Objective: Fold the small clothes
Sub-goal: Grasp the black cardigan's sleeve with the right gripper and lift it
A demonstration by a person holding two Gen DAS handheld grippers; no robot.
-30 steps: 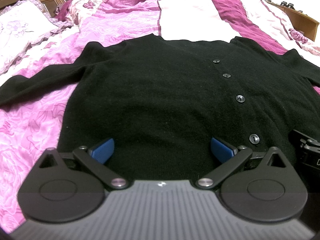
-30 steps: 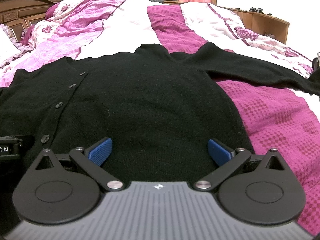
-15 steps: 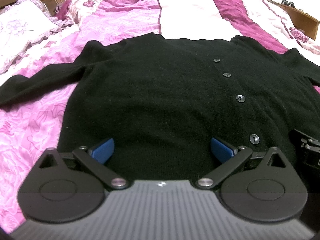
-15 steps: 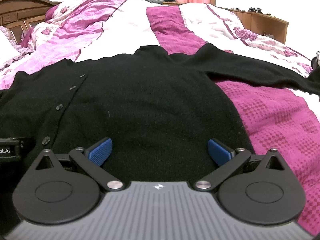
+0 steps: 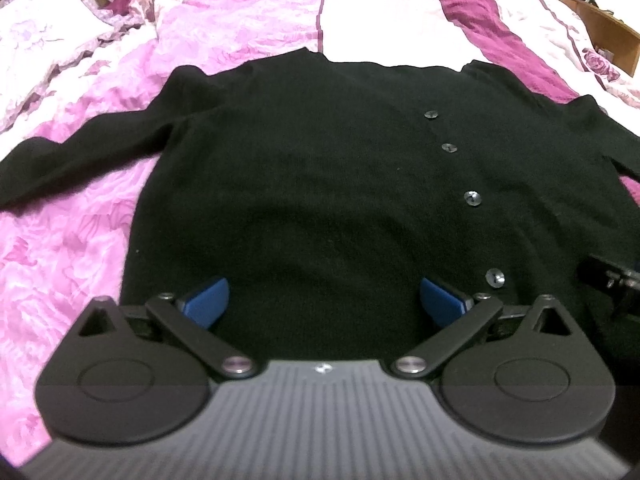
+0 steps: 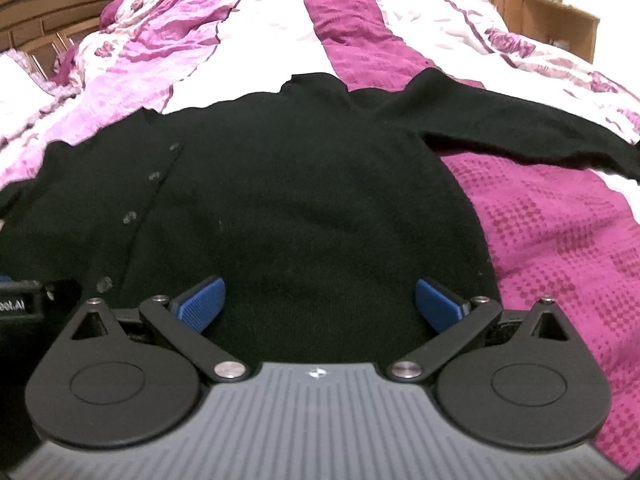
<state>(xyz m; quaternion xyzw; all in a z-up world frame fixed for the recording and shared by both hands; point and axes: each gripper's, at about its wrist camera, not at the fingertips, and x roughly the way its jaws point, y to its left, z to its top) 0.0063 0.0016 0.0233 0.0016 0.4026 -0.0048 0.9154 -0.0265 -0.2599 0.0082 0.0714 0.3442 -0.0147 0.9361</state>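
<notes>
A black knitted button-front cardigan (image 5: 320,184) lies spread flat, front up, on a pink, magenta and white floral quilted bedspread (image 5: 60,248), with its hem toward both grippers and its neckline at the far end.

The left gripper (image 5: 324,304) has its two blue ribbed finger pads (image 5: 206,300) spread wide, with nothing between them. They sit over the hem area of the cardigan; whether they touch the knit cannot be told. Straight ahead of the fingers stretches the left half of the garment body. Just beyond and to the right of the right-hand pad runs a line of four dark round buttons (image 5: 472,199), going away toward the neckline. To the left of the fingers, one sleeve (image 5: 80,156) extends sideways across the pink bedspread. At the far right edge, beside this gripper, part of the other black tool shows.

The right gripper (image 6: 320,304) likewise has its blue pads (image 6: 200,304) wide apart and holds nothing, poised over the hem of the cardigan's right half. The button line (image 6: 130,218) lies to the left of its fingers, blurred in this view. To the right of the fingers the garment's side edge meets a magenta dotted panel of the bedspread, and farther ahead on that side the other sleeve (image 6: 520,128) reaches out to the right. Beyond the neckline, a brown wooden headboard (image 6: 36,28) stands at the far left.
</notes>
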